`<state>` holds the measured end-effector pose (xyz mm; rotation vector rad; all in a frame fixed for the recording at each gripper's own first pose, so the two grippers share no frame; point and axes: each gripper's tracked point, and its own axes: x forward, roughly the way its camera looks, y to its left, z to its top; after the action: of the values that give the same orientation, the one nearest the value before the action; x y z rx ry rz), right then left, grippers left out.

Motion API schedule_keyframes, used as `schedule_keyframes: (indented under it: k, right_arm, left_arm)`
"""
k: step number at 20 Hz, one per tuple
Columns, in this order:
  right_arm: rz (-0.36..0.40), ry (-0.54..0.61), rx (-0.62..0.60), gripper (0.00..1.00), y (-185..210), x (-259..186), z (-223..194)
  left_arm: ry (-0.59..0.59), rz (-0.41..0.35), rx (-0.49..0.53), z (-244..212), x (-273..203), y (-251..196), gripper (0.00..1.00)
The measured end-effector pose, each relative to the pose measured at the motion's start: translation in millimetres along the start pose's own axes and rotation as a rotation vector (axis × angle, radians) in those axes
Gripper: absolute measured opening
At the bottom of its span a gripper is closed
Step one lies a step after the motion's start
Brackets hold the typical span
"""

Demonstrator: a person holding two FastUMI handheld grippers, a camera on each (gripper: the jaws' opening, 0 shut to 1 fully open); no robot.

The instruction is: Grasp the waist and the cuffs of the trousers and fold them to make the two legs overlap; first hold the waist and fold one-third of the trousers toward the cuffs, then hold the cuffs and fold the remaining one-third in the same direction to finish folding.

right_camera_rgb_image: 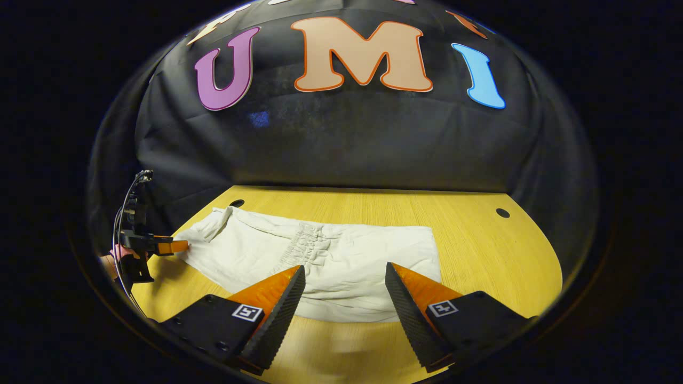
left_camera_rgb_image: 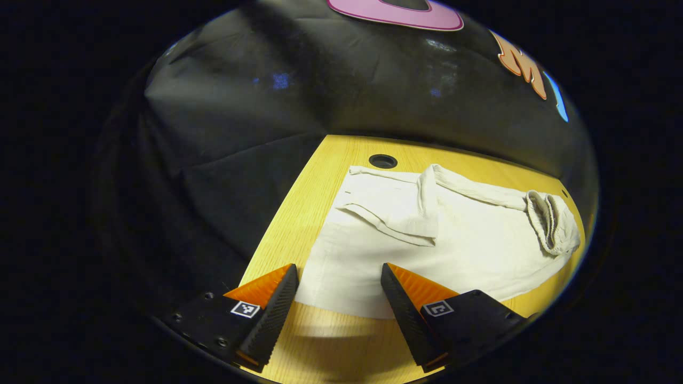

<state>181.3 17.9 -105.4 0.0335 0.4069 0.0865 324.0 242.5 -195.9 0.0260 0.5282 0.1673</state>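
The white trousers (right_camera_rgb_image: 320,261) were spread flat on the wooden desk (right_camera_rgb_image: 480,256), reaching toward its back edge, with one cuff end folded back near the round cable hole (left_camera_rgb_image: 382,161). The left claw (left_camera_rgb_image: 339,290) was held with fingers apart over the trousers' near edge. The right claw (right_camera_rgb_image: 345,293) was likewise held apart above the gathered waist (right_camera_rgb_image: 307,242), nothing being clamped.

White trousers (right_camera_rgb_image: 320,261) flat on wooden table (right_camera_rgb_image: 480,250), right hand-held gripper (right_camera_rgb_image: 341,282) spread wide above them
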Motion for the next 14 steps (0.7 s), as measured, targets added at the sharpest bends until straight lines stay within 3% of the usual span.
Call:
schedule_keyframes:
  k: [5,7,8,9,11,14]
  right_arm:
    - [-0.019,-0.002,-0.009,0.92,-9.0,-11.4,-0.4]
    - [-0.024,0.005,-0.012,0.92,-12.3,-17.6,-4.1]
    - [-0.028,0.008,-0.015,0.97,-14.2,-20.8,-5.7]
    - [-0.033,0.012,-0.021,0.97,-16.8,-24.0,-7.1]
    - [-0.045,0.013,-0.034,0.97,-23.1,-29.8,-7.6]
    - [-0.061,0.013,-0.038,0.97,-32.6,-39.9,-7.8]
  left_arm:
    - [-0.003,-0.059,-0.005,7.4,-10.8,10.8,0.71]
    - [-0.006,-0.094,-0.006,12.9,-16.2,17.2,0.45]
    - [-0.006,-0.112,-0.012,15.4,-18.9,17.4,0.36]
    - [-0.007,-0.117,-0.021,17.1,-21.5,21.2,0.18]
    - [-0.009,-0.107,-0.034,16.3,-22.2,20.6,0.02]
    - [-0.030,-0.110,-0.063,22.1,-25.6,13.6,0.00]
